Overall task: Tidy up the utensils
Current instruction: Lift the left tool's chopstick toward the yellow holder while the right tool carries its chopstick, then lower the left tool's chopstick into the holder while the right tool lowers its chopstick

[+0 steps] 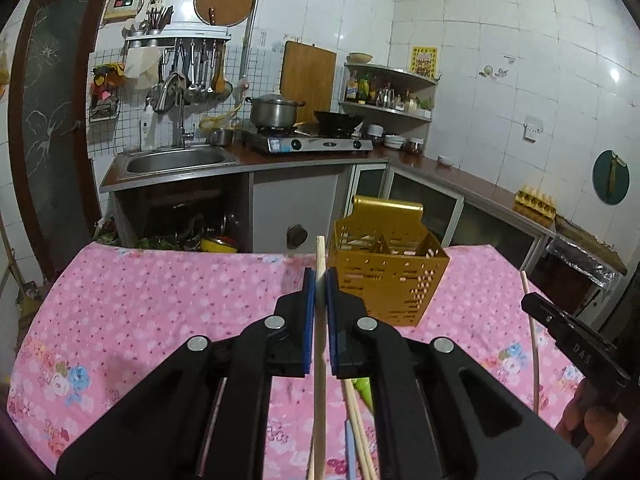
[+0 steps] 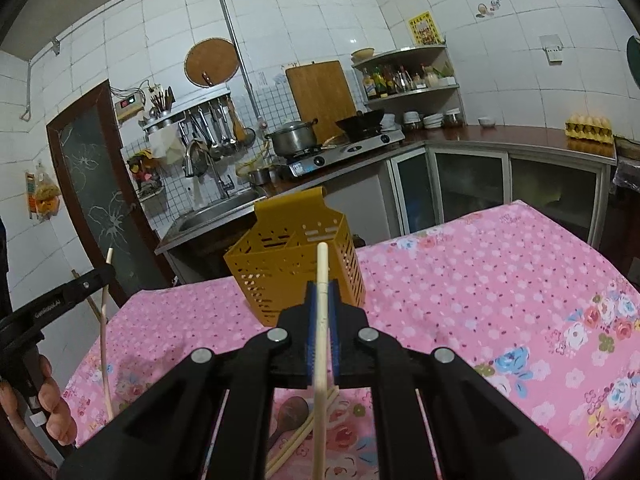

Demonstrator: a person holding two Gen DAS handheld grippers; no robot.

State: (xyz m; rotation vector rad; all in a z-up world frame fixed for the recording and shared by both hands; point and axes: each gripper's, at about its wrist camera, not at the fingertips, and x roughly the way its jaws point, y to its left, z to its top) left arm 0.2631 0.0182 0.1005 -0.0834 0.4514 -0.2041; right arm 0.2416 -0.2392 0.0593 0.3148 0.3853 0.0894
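Chopsticks are the things in hand: the left gripper [image 1: 320,280] is clamped on one chopstick [image 1: 320,360], whose tip pokes out past the blue pads [image 1: 308,312], and the right gripper [image 2: 322,296] is clamped the same way on another chopstick [image 2: 321,320]. Just ahead of both grippers, slightly right of the left one and slightly left of the right one, stands a gold holder [image 1: 390,276] with slotted walls and inner dividers, on a table under a pink flowered cloth [image 1: 160,300]. Below the left gripper lie more chopsticks [image 1: 360,420] and a green utensil [image 1: 365,390]; below the right one a wooden spoon [image 2: 290,412] rests on the cloth. Beyond the table runs a tiled kitchen with a sink [image 1: 176,162], a stove [image 1: 316,144] bearing a pot [image 1: 274,110], and corner shelves [image 1: 390,92]. Nothing stands between either gripper and the holder.
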